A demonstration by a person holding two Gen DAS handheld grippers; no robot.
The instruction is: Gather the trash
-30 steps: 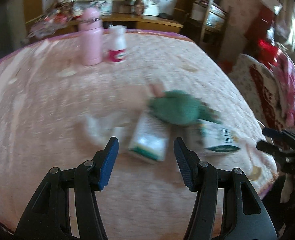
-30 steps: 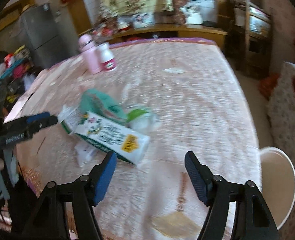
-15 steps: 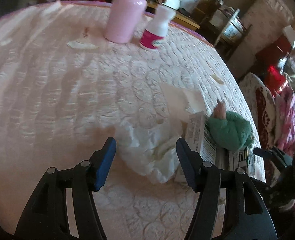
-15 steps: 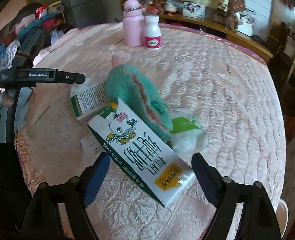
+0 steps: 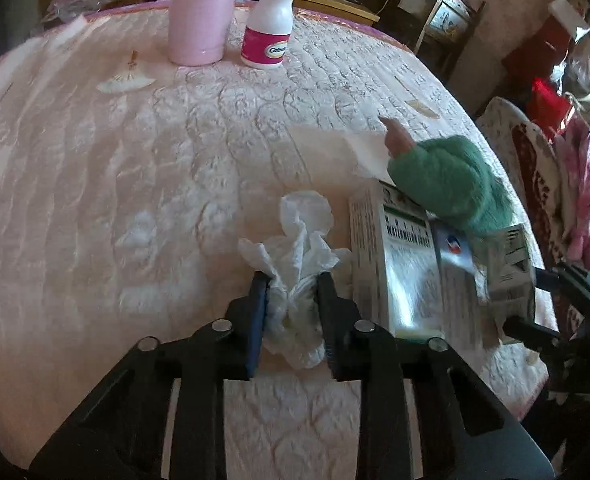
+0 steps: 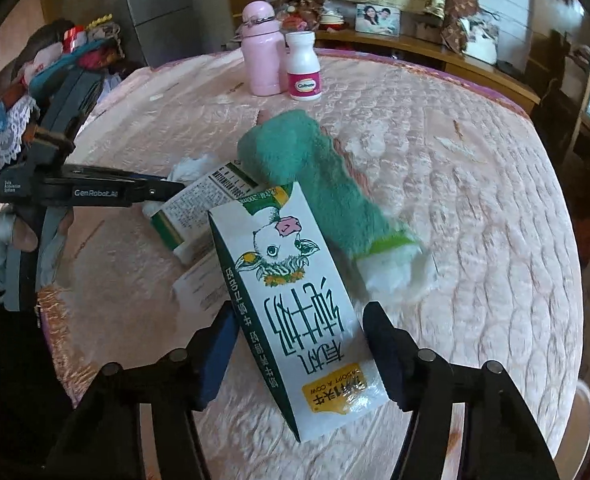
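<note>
My left gripper [image 5: 293,280] is shut on a crumpled white tissue [image 5: 299,248] lying on the pink quilted table. Right of it lies a white and green box [image 5: 391,264], also in the right wrist view [image 6: 199,204]. My right gripper [image 6: 299,320] straddles a white milk carton [image 6: 295,304] with a cow picture; its blue pads [image 6: 219,344] stand close to the carton's sides, contact unclear. A green plush toy [image 6: 315,176] lies behind the carton and over the box [image 5: 451,184]. A white wad with a green band [image 6: 391,264] lies beside the toy.
A pink bottle [image 5: 201,12] and a white pill bottle [image 5: 271,28] stand at the table's far side. A flat white paper [image 5: 359,148] lies near the toy. A white bin [image 6: 585,412] stands below the table's right edge. Chairs and clutter surround the table.
My left gripper moved forward and closed on the tissue. My right gripper moved forward around the milk carton and its jaws narrowed.
</note>
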